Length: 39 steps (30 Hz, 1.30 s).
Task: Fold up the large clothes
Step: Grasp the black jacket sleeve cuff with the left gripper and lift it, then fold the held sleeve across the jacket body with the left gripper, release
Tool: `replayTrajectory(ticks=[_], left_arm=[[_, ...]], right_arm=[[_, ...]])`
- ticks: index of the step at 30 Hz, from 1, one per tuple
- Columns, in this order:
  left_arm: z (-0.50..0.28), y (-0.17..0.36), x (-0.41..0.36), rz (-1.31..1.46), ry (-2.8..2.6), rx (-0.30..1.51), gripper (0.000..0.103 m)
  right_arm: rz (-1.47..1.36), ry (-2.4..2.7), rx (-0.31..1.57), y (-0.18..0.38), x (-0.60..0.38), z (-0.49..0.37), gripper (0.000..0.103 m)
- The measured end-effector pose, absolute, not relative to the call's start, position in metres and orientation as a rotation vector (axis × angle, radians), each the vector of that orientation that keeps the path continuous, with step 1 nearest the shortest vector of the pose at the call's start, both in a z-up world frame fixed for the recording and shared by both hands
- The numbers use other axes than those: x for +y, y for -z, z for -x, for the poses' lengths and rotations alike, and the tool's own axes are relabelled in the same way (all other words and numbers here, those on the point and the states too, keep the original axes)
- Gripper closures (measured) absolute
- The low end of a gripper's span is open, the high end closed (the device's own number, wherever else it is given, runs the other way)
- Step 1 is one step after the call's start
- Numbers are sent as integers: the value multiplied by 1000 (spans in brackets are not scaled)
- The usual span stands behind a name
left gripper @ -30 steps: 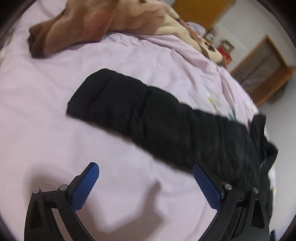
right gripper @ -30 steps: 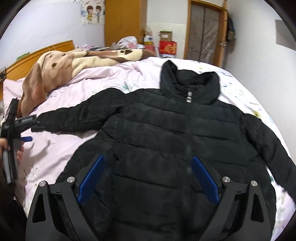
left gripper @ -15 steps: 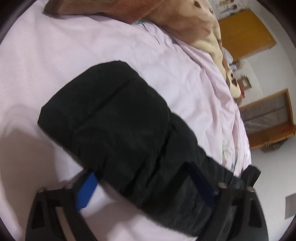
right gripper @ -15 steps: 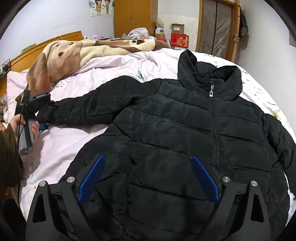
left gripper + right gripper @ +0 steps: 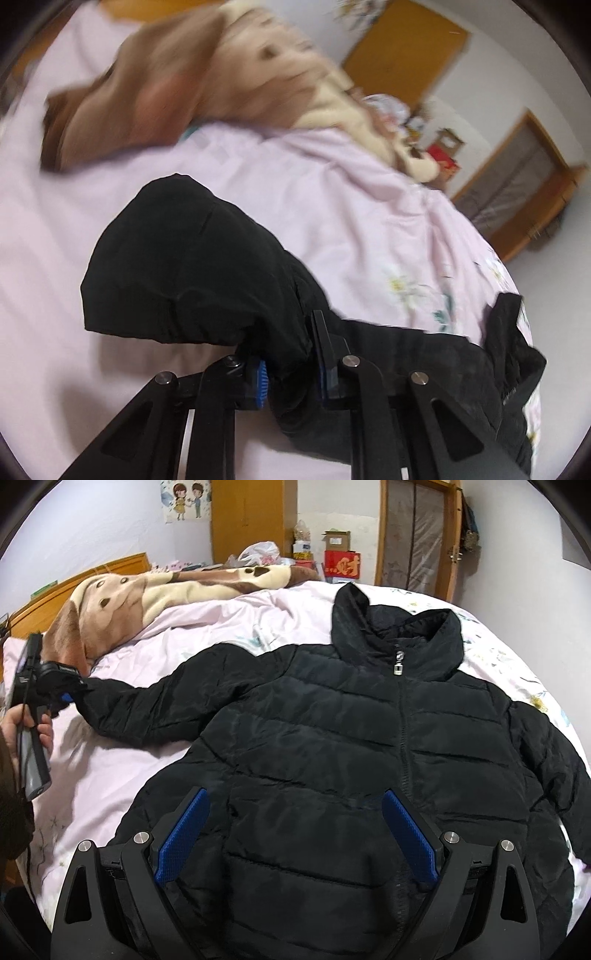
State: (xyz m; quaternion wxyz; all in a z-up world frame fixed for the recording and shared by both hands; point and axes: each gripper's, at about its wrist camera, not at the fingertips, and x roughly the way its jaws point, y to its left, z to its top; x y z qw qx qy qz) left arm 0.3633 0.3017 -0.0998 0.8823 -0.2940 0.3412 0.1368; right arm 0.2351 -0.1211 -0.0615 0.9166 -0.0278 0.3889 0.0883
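Black quilted fabric fills most of both views: a puffer jacket [image 5: 369, 746] lies front-up and zipped on a pale pink bedsheet [image 5: 122, 768], its collar toward the far end of the bed. At the far left of the right wrist view, the left gripper [image 5: 64, 694] is held in a hand [image 5: 33, 725] at the end of the jacket's outstretched sleeve [image 5: 155, 709]. The left wrist view confirms the grip: the jaws are drawn together and clamped on the sleeve near its cuff [image 5: 192, 266], the blue pads [image 5: 260, 384] pressed into the fabric on either side, with the cuff end bulging forward past the fingertips and the rest of the sleeve trailing right toward the jacket body. That view is motion-blurred. A brown and cream fleece blanket [image 5: 147, 598] lies bunched along the far left side of the bed, apart from the sleeve. Moving right, the right gripper [image 5: 295, 830] hovers above the lower front of the jacket with its jaws spread wide; the blue pads [image 5: 183, 830] hold nothing, and whether they touch the fabric cannot be determined. The zip line [image 5: 404, 738] runs up just right of the gap between the fingers. The other sleeve lies along the right edge of the bed.
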Motion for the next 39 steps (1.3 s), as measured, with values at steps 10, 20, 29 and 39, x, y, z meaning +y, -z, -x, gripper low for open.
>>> replayTrajectory(ticks=[10,20,29,39], left_arm=[[-380,25,156,277,29,601,83],[-396,24,36,194,194,621,85],[-406,42,-53,167,283,667,85],[-403,70,-137,138,413,719,85]], right_arm=[[-12,-116,749,46,-164,-234,8],[-74,-38,729,39,-219,-235,8],[-139,39,722,40,-273,-240,8],[-202,128,726,52,-326,-232,8]])
